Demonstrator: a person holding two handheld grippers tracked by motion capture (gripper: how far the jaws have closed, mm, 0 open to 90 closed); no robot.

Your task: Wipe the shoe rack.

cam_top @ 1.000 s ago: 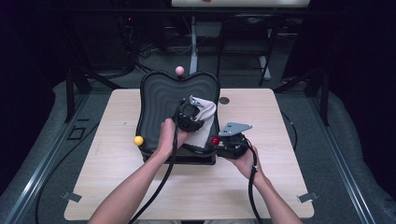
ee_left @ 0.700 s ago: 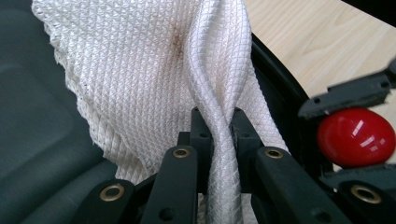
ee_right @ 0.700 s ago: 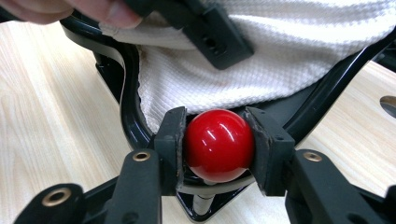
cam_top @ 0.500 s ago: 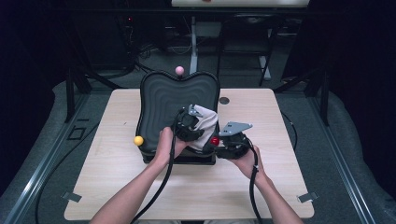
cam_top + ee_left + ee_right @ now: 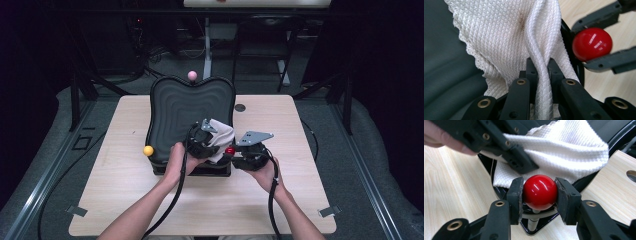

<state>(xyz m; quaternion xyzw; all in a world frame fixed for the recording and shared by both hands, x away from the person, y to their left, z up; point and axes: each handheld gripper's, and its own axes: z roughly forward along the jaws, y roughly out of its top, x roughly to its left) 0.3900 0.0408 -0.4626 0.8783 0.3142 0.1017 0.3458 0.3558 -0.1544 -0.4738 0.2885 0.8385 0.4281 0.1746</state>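
White waffle-weave cloth (image 5: 524, 37) is pinched in a fold between the jaws of your left gripper (image 5: 540, 68), which are clamped tight on it. The cloth lies over the near right part of the black ridged tray (image 5: 185, 107) that stands on the wooden bench (image 5: 115, 185). Your right gripper (image 5: 539, 195) has its jaws pressed on either side of the red ball knob (image 5: 540, 191), which sits on a thin stem at the tray's near right corner; those jaws have just been closing in on it. From above, your left gripper (image 5: 202, 140) and right gripper (image 5: 240, 152) sit just beside each other, with the cloth (image 5: 222, 137) between them. A yellow ball knob (image 5: 148, 150) sits at the tray's near left corner and a pink one (image 5: 192, 75) at its far edge.
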